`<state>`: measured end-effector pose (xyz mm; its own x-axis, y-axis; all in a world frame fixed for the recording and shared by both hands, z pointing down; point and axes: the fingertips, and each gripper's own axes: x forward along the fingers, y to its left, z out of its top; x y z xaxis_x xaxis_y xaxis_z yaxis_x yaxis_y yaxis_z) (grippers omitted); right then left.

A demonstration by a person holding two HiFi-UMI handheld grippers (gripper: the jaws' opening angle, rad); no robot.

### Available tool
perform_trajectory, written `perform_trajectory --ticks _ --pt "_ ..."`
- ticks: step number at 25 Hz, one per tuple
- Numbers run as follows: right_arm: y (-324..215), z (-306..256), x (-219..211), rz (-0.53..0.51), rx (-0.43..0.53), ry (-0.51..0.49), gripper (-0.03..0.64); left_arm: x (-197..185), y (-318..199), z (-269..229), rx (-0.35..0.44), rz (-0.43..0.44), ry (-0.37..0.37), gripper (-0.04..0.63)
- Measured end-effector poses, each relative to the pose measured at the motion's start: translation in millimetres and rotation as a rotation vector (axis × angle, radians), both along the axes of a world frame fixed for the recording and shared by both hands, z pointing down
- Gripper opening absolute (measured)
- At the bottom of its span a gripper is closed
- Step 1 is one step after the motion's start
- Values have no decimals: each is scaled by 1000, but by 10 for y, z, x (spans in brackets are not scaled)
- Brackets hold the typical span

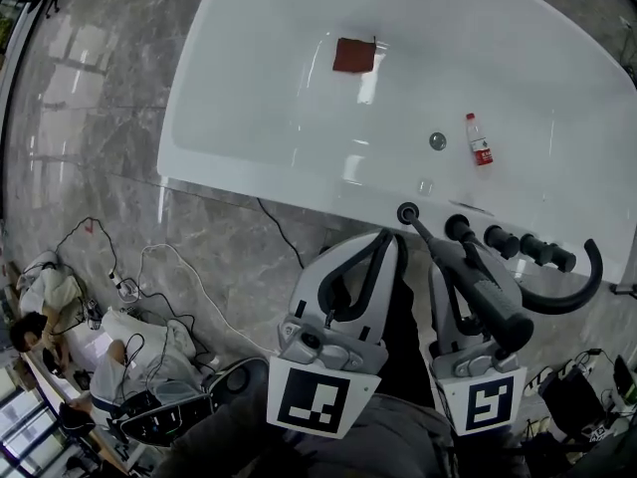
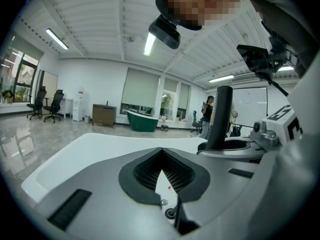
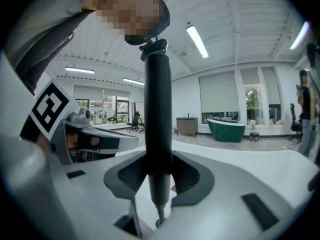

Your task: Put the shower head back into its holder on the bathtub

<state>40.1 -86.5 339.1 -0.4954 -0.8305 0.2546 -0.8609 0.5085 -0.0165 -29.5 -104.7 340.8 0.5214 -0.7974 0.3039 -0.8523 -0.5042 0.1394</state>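
Task roughly midway, by my reading: shower head (image 3: 158,134) lifted and in hand, not yet seated. Right gripper (image 3: 159,166) jaws pinch it about its lower shaft; it stands upright between the pads, most of its length above them, a narrower fitting poking out below. Left gripper (image 2: 161,154) jaws pressed together at the tips, nothing between them; it rides just left of the right jaws. Holder (image 1: 408,212) sits empty on the tub (image 1: 259,88) rim, just ahead of both sets of jaws and between them, apart from the head. Thin hose (image 1: 430,239) runs from holder back toward the right jaws. Left to do, I judge: bring the lower end over the socket, lower it in, let go. Head: slim matte black cylinder. Pads: dark, finely ribbed rubber set in smooth grey shells. Holder: small round black collar. Tub: glossy white, curved. Knobs (image 1: 501,240) right of the holder: stubby, black.
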Motion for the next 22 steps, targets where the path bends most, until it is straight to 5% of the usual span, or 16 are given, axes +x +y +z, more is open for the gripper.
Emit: perform_trajectory --ticks 22 --pt "-104 436 16 -7 -28 16 138 85 -141 391 -30 3 -6 3"
